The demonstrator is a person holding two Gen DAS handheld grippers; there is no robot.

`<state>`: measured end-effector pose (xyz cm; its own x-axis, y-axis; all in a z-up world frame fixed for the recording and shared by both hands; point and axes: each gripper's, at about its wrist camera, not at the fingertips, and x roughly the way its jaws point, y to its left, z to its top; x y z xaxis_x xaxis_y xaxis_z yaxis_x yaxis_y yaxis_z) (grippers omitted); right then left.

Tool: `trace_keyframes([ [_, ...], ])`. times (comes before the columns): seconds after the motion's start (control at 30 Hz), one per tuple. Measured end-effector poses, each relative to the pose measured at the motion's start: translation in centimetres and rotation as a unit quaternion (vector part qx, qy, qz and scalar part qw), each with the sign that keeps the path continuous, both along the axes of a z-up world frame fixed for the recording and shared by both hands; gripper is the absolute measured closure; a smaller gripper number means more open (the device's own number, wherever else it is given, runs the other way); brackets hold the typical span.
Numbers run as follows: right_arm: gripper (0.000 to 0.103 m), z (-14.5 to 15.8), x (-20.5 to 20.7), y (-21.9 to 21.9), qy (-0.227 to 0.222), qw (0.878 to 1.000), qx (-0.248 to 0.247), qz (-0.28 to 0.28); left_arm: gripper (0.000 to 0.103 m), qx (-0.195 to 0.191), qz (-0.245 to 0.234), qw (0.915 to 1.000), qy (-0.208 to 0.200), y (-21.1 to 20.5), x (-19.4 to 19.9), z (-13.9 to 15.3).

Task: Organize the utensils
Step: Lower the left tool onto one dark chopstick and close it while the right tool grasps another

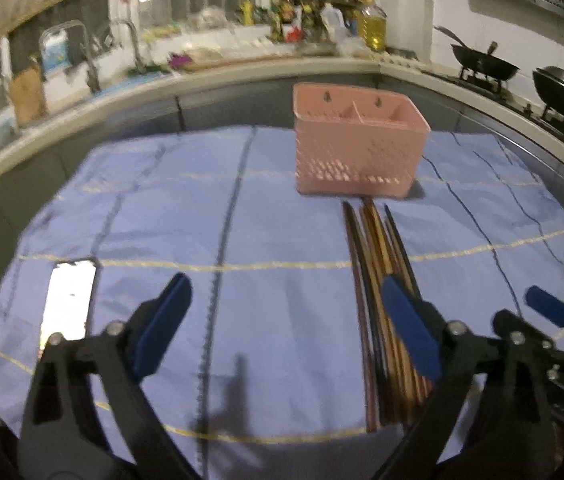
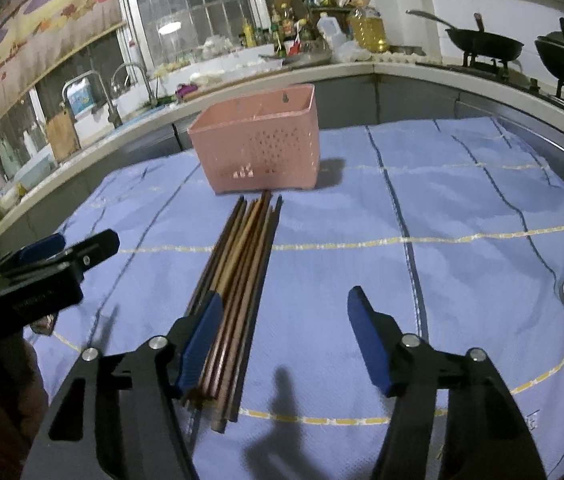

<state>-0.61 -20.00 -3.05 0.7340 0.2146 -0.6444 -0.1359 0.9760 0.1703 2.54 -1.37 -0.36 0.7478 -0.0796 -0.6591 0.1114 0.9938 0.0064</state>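
Chopsticks lie bundled on the blue cloth, long axis running near-to-far toward the pink basket. My right gripper is nearer, spread and empty, its left finger alongside them; my left gripper also gapes empty.

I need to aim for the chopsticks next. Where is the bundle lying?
The chopsticks lie on the blue cloth, tips just before the pink basket, between the two claws in both views.
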Motion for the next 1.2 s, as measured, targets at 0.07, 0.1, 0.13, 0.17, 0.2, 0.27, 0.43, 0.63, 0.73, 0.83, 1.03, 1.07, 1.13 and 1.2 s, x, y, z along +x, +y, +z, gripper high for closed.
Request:
trace_keyframes([
  [0.07,0.043,-0.6,0.2,0.3,0.01,1.0,-0.008,0.009,0.022,-0.021,-0.015,0.9993,0.025,0.2,0.5,-0.7],
  [0.1,0.044,-0.7,0.3,0.5,0.013,1.0,-0.011,0.013,0.026,-0.029,-0.022,0.9986,0.039,0.2,0.7,-1.2],
  [0.13,0.046,-1.0,0.5,0.8,0.017,1.0,-0.018,0.018,0.028,-0.034,-0.029,0.9979,0.048,0.2,0.8,-1.5],
  [0.17,0.046,-1.2,0.6,1.0,0.02,0.999,-0.025,0.023,0.032,-0.041,-0.038,0.9968,0.058,0.0,1.0,-1.9],
  [0.2,0.048,-1.5,0.7,1.3,0.024,0.999,-0.032,0.028,0.036,-0.043,-0.044,0.9961,0.063,-0.1,1.0,-2.2],
  [0.27,0.051,-2.1,0.8,1.8,0.032,0.998,-0.049,0.037,0.042,-0.041,-0.058,0.9946,0.076,-0.6,1.1,-2.9],
  [0.43,0.055,-3.8,1.2,2.4,0.049,0.994,-0.081,0.047,0.052,-0.033,-0.08,0.9912,0.1,-1.8,1.5,-4.5],
  [0.63,0.055,-4.9,1.4,2.9,0.052,0.992,-0.104,0.052,0.054,-0.018,-0.083,0.9897,0.115,-2.3,2.1,-5.9],
  [0.73,0.055,-4.8,1.4,3.1,0.047,0.992,-0.107,0.053,0.054,-0.008,-0.082,0.9894,0.119,-2.4,2.3,-6.4],
  [0.83,0.055,-4.5,1.5,2.8,0.045,0.993,-0.095,0.045,0.054,0.005,-0.083,0.9898,0.115,-2.7,2.3,-6.6],
  [1.03,0.055,-4.0,1.7,2.8,0.043,0.995,-0.08,0.051,0.054,0.023,-0.086,0.99,0.109,-3.2,2.4,-6.6],
  [1.07,0.055,-4.2,1.7,3.0,0.046,0.994,-0.079,0.055,0.054,0.028,-0.086,0.9902,0.107,-3.3,2.5,-6.6],
  [1.13,0.055,-4.3,1.7,3.3,0.045,0.994,-0.08,0.06,0.054,0.04,-0.082,0.99,0.107,-3.6,2.6,-6.8],
  [1.2,0.055,-4.3,1.8,3.6,0.039,0.993,-0.092,0.062,0.054,0.054,-0.08,0.9905,0.098,-3.9,2.6,-6.9],
])
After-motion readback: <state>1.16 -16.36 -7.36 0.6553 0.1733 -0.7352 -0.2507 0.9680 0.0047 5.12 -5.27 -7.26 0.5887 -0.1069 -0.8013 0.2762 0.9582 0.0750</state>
